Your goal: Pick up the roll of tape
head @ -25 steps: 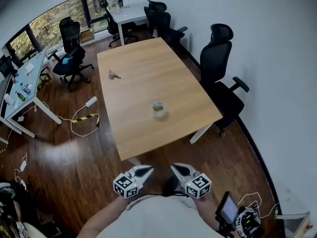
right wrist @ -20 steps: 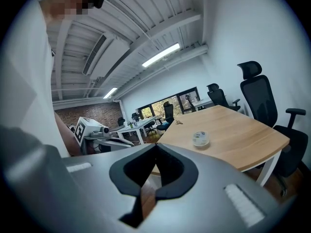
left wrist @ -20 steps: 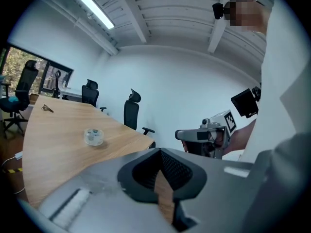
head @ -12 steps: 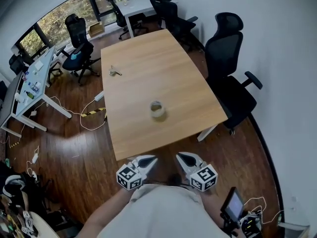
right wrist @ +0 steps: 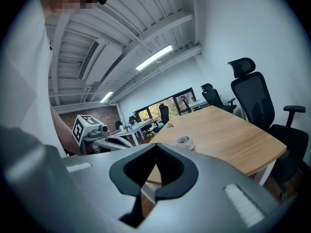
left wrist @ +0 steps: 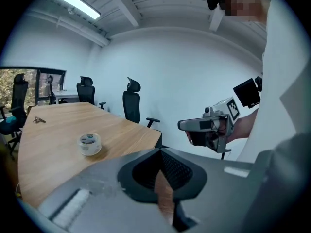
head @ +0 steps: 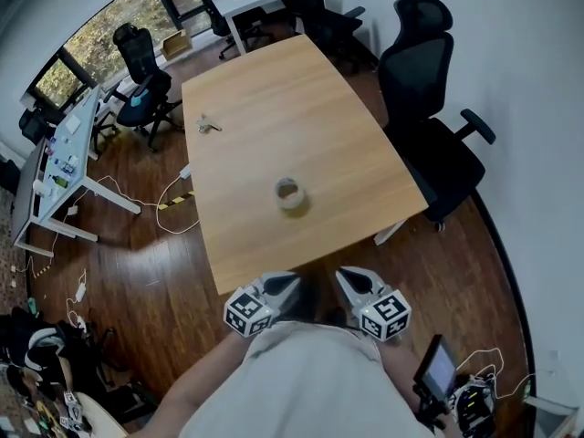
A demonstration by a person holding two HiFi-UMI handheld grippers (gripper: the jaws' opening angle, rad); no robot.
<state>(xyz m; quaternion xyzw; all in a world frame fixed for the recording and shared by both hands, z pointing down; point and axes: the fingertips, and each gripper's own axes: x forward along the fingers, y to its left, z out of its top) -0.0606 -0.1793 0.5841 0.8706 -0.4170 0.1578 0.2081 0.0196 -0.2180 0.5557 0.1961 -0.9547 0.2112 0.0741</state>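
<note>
A roll of clear tape (head: 290,193) lies flat on the wooden table (head: 274,89), towards its near end. Both grippers hang just short of the table's near edge, well apart from the roll. The left gripper (head: 294,279) is shut with nothing in it, and so is the right gripper (head: 341,273). In the left gripper view the tape (left wrist: 90,144) sits ahead and to the left, beyond the shut left gripper (left wrist: 160,150), with the right gripper (left wrist: 181,125) off to the right. In the right gripper view the tape (right wrist: 184,141) lies just past the shut right gripper (right wrist: 156,145).
A small bunch of keys (head: 208,124) lies near the table's far left edge. A black office chair (head: 429,80) stands at the table's right side, more chairs at the far end. A second desk (head: 64,144) and cables (head: 173,213) are on the floor at left.
Both grippers have come forward from well back on the floor to the table's near edge. The tape has stayed where it was. The jaws stayed shut.
</note>
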